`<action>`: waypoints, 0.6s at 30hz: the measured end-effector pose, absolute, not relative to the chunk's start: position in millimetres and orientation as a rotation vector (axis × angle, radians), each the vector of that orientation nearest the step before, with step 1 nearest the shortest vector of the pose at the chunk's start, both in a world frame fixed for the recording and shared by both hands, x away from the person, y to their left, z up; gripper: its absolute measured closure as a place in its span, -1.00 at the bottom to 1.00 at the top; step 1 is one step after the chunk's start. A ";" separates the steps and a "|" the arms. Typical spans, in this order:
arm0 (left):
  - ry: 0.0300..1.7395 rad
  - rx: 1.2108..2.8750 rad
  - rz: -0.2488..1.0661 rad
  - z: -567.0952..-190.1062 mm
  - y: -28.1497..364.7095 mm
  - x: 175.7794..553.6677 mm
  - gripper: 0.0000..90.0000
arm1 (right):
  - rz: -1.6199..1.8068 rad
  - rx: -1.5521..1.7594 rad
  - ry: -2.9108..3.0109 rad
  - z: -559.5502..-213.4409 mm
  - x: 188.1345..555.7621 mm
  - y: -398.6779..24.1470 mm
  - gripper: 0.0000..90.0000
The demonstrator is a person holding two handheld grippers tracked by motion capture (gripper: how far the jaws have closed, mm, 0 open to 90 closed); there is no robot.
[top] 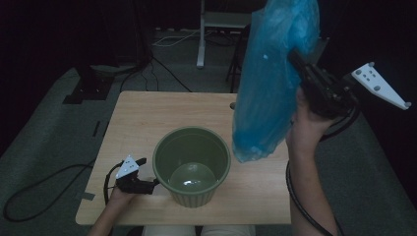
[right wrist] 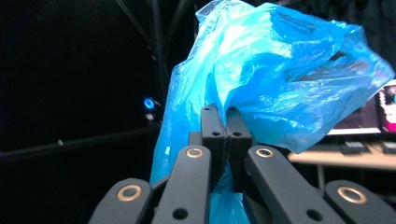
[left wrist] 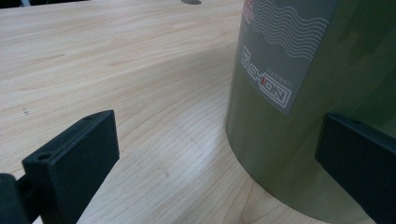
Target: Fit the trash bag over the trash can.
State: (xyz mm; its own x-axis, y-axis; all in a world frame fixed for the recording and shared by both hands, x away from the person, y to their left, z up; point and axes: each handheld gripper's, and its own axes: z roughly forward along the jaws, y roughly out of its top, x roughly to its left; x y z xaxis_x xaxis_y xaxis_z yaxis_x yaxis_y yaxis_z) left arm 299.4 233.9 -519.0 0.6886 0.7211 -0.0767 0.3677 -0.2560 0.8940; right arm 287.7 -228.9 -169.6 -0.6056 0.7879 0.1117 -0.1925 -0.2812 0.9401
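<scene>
Dark floor and trailing cables surround a pale wooden table [top: 147, 118] at frame centre. On it, lower centre, stands an empty green bin [top: 192, 164], mouth up. Left gripper [top: 147, 186], lower left, sits beside the bin's wall with jaws spread wide, one on the wall side and nothing clamped; judged to be there to steady the bin. Right gripper [top: 295, 56], upper right, is pinched tight on a blue plastic bag [top: 268, 93], which hangs clear above the table just right of the bin, probably raised to shake it open as a liner.
</scene>
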 end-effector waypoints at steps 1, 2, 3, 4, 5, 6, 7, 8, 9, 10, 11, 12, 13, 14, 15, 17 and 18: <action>0.849 1.870 0.433 -518.7 231.9 299.4 -1.00 | 1.955 0.766 1.302 -166.3 287.1 -223.6 1.00; 0.841 1.878 0.436 -517.9 230.1 299.4 -1.00 | 1.961 0.753 1.297 -163.7 287.0 -218.1 1.00; 0.836 1.882 0.436 -517.4 227.9 299.6 -1.00 | 1.973 0.741 1.298 -161.6 287.3 -212.5 1.00; 0.832 1.882 0.433 -517.0 225.6 299.6 -1.00 | 1.980 0.731 1.302 -160.1 287.8 -206.5 1.00; 0.826 1.884 0.429 -516.6 223.5 299.6 -1.00 | 1.987 0.720 1.312 -159.0 288.6 -200.3 1.00; 0.826 1.884 0.429 -516.6 223.5 299.6 -1.00 | 1.987 0.720 1.312 -159.0 288.6 -200.3 1.00; 0.814 1.880 0.414 -516.1 219.5 299.5 -1.00 | 1.993 0.710 1.326 -159.9 290.3 -188.1 1.00; 0.807 1.879 0.411 -515.8 217.8 299.2 -1.00 | 1.989 0.700 1.335 -162.1 291.4 -182.4 1.00; 0.802 1.878 0.407 -515.4 216.1 298.7 -1.00 | 1.984 0.697 1.345 -165.5 292.7 -177.2 1.00; 0.796 1.879 0.404 -515.2 214.7 298.3 -1.00 | 1.987 0.696 1.353 -170.3 294.4 -172.7 1.00; 0.796 1.879 0.404 -515.2 214.7 298.3 -1.00 | 1.987 0.696 1.353 -170.3 294.4 -172.7 1.00; 0.789 1.881 0.398 -515.1 212.8 297.3 -1.00 | 1.991 0.694 1.372 -182.9 298.4 -164.1 1.00; 0.788 1.885 0.398 -515.1 212.6 296.9 -1.00 | 1.990 0.695 1.384 -190.7 300.4 -159.6 1.00; 0.787 1.887 0.396 -515.1 212.7 296.5 -1.00 | 1.972 0.702 1.399 -198.9 302.7 -154.9 1.00; 0.787 1.886 0.397 -515.1 212.9 296.0 -1.00 | 1.964 0.715 1.408 -208.3 305.0 -150.6 1.00; 0.790 1.883 0.403 -514.9 213.7 294.9 -1.00 | 1.950 0.735 1.454 -226.8 311.5 -142.4 1.00; 0.793 1.879 0.406 -514.7 214.5 294.5 -1.00 | 1.948 0.746 1.477 -235.5 314.8 -139.0 1.00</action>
